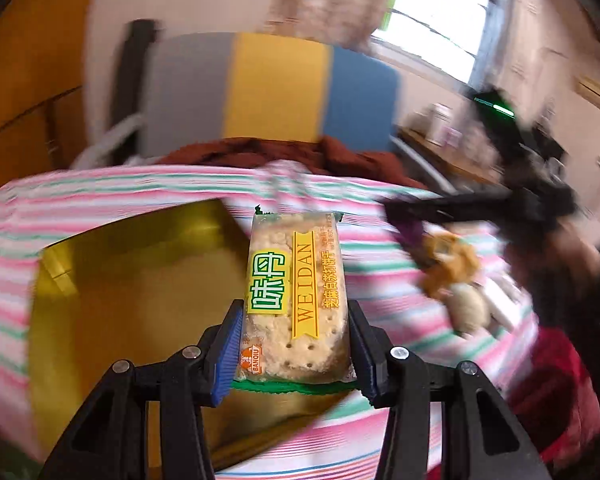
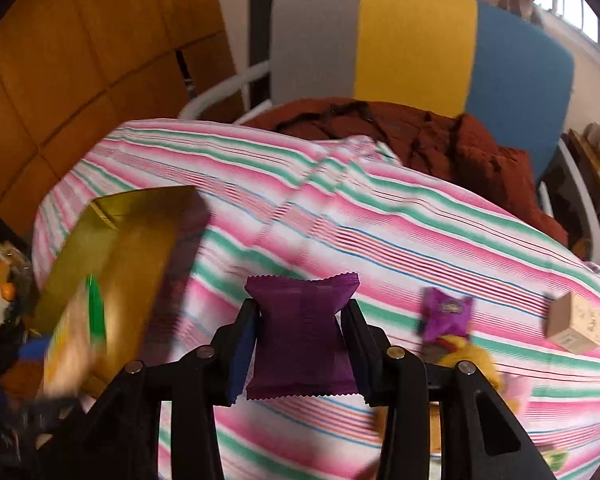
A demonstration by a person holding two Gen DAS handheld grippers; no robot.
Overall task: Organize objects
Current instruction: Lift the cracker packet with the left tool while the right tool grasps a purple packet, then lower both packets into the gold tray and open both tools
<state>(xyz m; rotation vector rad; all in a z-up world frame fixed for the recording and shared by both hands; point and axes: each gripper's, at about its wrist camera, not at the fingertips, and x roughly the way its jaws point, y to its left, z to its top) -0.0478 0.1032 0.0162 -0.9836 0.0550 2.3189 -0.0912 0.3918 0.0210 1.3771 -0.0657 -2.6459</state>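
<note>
My left gripper [image 1: 296,344] is shut on a clear cracker packet [image 1: 296,300] with a yellow WEIDAN label, held above the right edge of an open gold box [image 1: 132,288]. My right gripper [image 2: 302,340] is shut on a dark purple snack packet [image 2: 304,340], held above the striped cloth. In the left wrist view the right gripper [image 1: 404,210] shows blurred at the right with the purple packet [image 1: 410,230]. In the right wrist view the gold box [image 2: 140,248] and the cracker packet [image 2: 76,344] show blurred at the left.
A pink, green and white striped cloth [image 2: 380,232] covers the table. On it lie a brighter purple packet [image 2: 446,312], a small cardboard cube [image 2: 574,326] and a yellow plush toy [image 1: 452,276]. A grey, yellow and blue chair [image 2: 416,44] with a brown garment [image 2: 440,140] stands behind.
</note>
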